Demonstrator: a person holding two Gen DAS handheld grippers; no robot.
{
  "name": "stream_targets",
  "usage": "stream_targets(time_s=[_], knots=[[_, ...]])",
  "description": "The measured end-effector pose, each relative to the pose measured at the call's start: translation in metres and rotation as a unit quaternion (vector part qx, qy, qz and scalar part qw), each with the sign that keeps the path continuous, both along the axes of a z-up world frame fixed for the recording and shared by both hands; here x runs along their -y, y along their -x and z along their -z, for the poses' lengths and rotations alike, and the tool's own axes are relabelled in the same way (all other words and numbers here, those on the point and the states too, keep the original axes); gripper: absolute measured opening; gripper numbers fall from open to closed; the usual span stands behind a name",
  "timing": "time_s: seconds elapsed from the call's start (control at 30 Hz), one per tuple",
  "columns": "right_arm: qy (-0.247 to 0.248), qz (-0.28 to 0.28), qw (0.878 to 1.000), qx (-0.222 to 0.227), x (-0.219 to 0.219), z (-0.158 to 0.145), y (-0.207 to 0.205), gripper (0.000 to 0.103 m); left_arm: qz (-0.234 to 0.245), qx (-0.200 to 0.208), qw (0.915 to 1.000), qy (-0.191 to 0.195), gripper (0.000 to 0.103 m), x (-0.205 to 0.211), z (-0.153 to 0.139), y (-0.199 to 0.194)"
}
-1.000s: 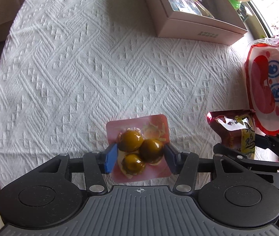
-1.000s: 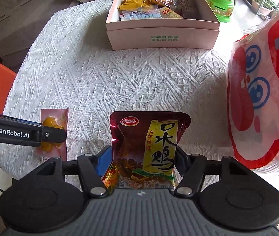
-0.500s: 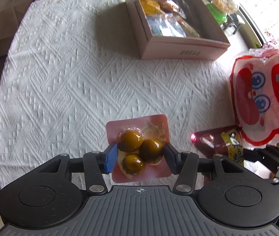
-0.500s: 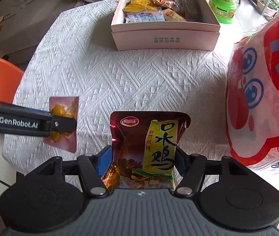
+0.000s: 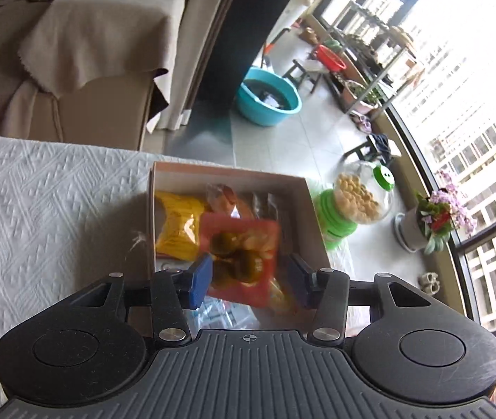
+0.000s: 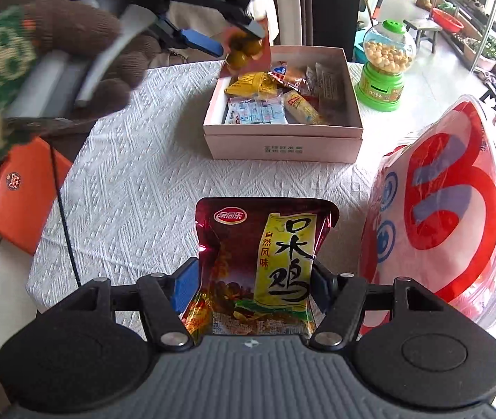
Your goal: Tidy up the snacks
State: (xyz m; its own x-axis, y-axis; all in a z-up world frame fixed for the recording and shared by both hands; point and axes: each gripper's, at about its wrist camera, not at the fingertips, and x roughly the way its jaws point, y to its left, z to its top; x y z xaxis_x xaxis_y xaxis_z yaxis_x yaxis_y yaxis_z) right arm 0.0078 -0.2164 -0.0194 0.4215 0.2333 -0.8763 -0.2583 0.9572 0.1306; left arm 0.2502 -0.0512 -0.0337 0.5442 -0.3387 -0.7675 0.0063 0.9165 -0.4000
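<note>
- Left wrist view: left tongs point(image 5: 248, 279) above the open pink box point(image 5: 312, 216); red packet of olive-green fruits point(image 5: 239, 262) between the jaws, blurred, left pad touching it, right pad apart; jaws closing.
- Right wrist view: right tongs point(image 6: 251, 282) clamped on a dark red snack pouch point(image 6: 262, 265), lifted off the white-clothed counter point(image 6: 136, 188).
- Pink box point(image 6: 283, 139): on the counter's far side, holding assorted wrapped snacks.
- Beside the box: green candy dispenser point(image 6: 384, 66).
- Right edge: large red-and-white bag point(image 6: 457, 216).
- Upper left: gloved hand point(image 6: 56, 52) holding the left tongs.
</note>
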Motion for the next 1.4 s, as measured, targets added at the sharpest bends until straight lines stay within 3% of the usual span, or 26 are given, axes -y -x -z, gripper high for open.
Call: stream_targets(time_s=[0.07,0.13,0.27,0.4,0.5,0.53,0.57,0.6,0.73,0.97,1.1,1.27,1.4], knots=[[-0.002,-0.003,1.000,0.010,0.003,-0.002,0.003,0.066,-0.002,0.028,0.9995,0.013,0.052,-0.003,-0.007,0.010],[-0.006,-0.005,1.000,0.017,0.005,0.000,0.005,0.066,0.005,0.043,0.9991,0.001,0.053,-0.005,-0.011,0.022],[-0.016,0.001,1.000,0.009,0.005,0.003,-0.005,0.065,-0.008,0.042,0.9988,-0.023,0.052,-0.029,-0.020,0.055],[-0.032,0.023,0.996,0.075,0.008,-0.037,-0.044,0.066,-0.025,0.007,0.9996,0.007,0.051,-0.055,-0.022,0.098],[-0.013,0.054,0.990,0.130,0.000,-0.068,-0.098,0.066,-0.007,-0.001,0.9999,0.010,0.042,-0.056,-0.019,0.127],[-0.010,0.068,0.987,0.145,-0.003,-0.074,-0.116,0.071,0.001,0.003,1.0000,0.001,0.033,-0.053,-0.020,0.137],[-0.009,0.078,0.984,0.157,-0.005,-0.078,-0.133,0.075,0.009,0.008,0.9999,-0.008,0.018,-0.050,-0.020,0.144],[-0.006,0.081,0.983,0.164,-0.010,-0.078,-0.151,0.083,0.018,0.013,0.9996,-0.016,0.016,-0.045,-0.020,0.150],[-0.001,0.073,0.987,0.144,-0.020,-0.064,-0.191,0.083,0.047,0.033,0.9975,-0.041,0.016,-0.030,-0.022,0.164],[-0.026,0.082,0.983,0.160,-0.006,-0.053,-0.163,0.083,0.062,0.036,0.9962,-0.050,0.015,-0.023,-0.027,0.159],[-0.003,0.082,0.979,0.188,-0.006,-0.056,-0.147,0.083,0.045,0.030,0.9958,-0.074,0.015,-0.017,-0.029,0.154],[-0.050,0.086,0.988,0.121,0.011,-0.051,-0.127,0.083,0.029,-0.020,0.9962,-0.080,0.015,-0.016,-0.019,0.150],[-0.017,0.087,0.993,0.083,0.009,-0.036,-0.087,0.083,0.030,-0.034,0.9933,-0.106,0.015,-0.006,-0.013,0.156]])
